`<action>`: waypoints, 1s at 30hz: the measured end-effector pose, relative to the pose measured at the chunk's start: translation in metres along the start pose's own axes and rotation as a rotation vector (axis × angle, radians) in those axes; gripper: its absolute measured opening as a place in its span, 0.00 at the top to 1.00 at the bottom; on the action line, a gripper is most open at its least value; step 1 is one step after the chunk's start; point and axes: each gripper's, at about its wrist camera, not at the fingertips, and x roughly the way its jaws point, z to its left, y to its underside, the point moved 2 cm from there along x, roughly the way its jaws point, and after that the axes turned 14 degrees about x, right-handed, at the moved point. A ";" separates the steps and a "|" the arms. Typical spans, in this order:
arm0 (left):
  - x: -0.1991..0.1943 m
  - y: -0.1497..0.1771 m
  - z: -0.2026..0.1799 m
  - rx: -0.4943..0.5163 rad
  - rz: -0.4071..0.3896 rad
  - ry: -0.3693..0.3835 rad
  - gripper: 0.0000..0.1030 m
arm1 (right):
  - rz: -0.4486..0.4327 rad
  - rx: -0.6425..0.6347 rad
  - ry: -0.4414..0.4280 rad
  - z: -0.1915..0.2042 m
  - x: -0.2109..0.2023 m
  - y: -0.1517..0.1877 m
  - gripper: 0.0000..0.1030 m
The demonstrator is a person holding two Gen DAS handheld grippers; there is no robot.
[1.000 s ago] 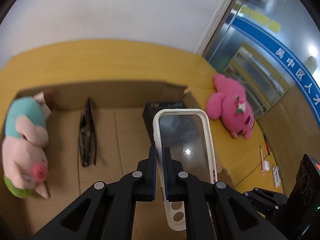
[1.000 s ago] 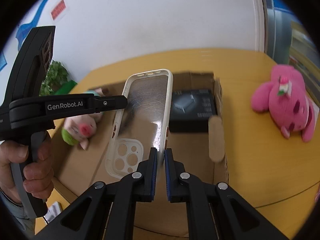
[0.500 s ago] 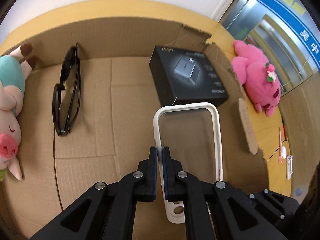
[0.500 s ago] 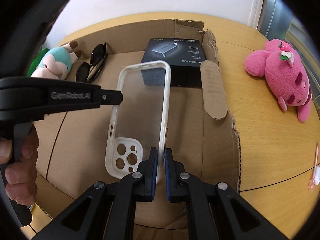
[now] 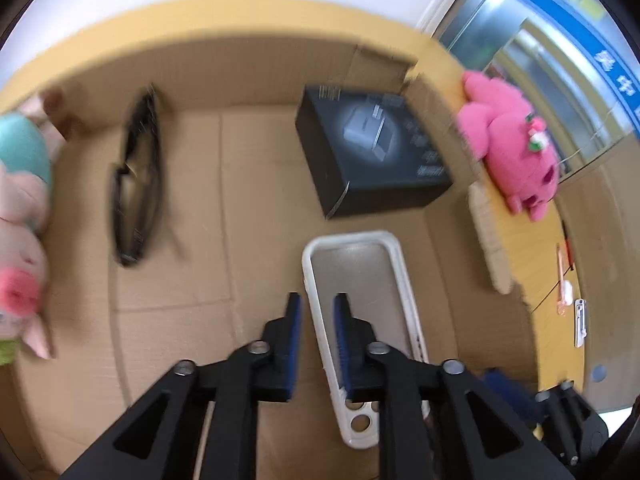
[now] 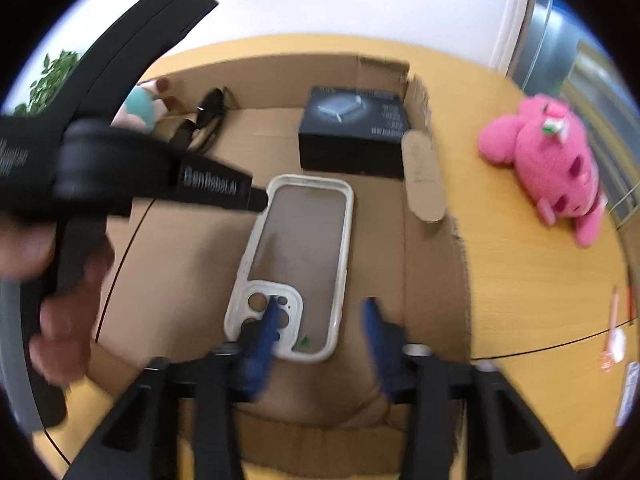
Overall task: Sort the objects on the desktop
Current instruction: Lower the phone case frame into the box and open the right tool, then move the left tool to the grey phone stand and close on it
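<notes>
A clear phone case with a white rim (image 5: 360, 292) (image 6: 300, 256) lies flat on the floor of an open cardboard box (image 5: 248, 208) (image 6: 192, 240). My left gripper (image 5: 317, 308) is open, its jaws apart on either side of the case's left rim. My right gripper (image 6: 322, 312) is open just above the case's camera end. The left gripper's body (image 6: 152, 172) shows in the right wrist view, its tip at the case's top left corner.
In the box are black sunglasses (image 5: 138, 184) (image 6: 204, 120), a black product box (image 5: 372, 152) (image 6: 352, 132) and a pig plush in teal (image 5: 20, 220) (image 6: 144, 104). A pink plush (image 5: 512, 148) (image 6: 552, 160) lies on the wooden table (image 6: 520, 260) to the right, beside small items (image 5: 568, 292).
Both grippers were shut on the phone case and lowered it into the box. Now both have opened and the case lies on the box floor.
</notes>
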 end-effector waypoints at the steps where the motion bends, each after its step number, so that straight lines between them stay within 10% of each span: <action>1: -0.013 0.001 0.000 0.019 -0.038 -0.019 0.66 | -0.032 -0.010 0.005 0.001 -0.010 0.003 0.27; 5: -0.090 0.019 0.005 0.086 -0.247 -0.129 0.36 | -0.151 -0.026 -0.057 0.004 -0.056 0.014 0.26; 13: -0.216 0.112 0.035 0.106 -0.565 -0.330 0.20 | -0.332 -0.016 -0.118 0.027 -0.112 0.033 0.27; 15: -0.233 0.135 0.041 0.125 -0.583 -0.378 0.19 | -0.361 -0.003 -0.114 0.029 -0.120 0.038 0.46; 17: -0.247 0.154 0.051 0.114 -0.598 -0.418 0.19 | -0.346 0.012 -0.128 0.032 -0.121 0.040 0.88; 19: -0.259 0.173 0.056 0.109 -0.634 -0.421 0.19 | -0.329 0.029 -0.131 0.035 -0.120 0.043 0.88; 22: -0.266 0.192 0.059 0.117 -0.650 -0.427 0.26 | -0.330 0.029 -0.142 0.045 -0.123 0.052 0.68; 24: -0.266 0.201 0.061 0.125 -0.636 -0.440 0.82 | -0.340 0.022 -0.166 0.052 -0.127 0.060 0.34; 25: -0.265 0.205 0.061 0.120 -0.625 -0.427 0.87 | -0.351 0.014 -0.167 0.056 -0.130 0.064 0.26; 28: -0.264 0.218 0.069 0.075 -0.618 -0.357 0.80 | -0.370 -0.020 -0.160 0.069 -0.136 0.074 0.26; 30: -0.262 0.227 0.073 0.042 -0.616 -0.354 0.24 | -0.366 -0.041 -0.163 0.075 -0.137 0.079 0.26</action>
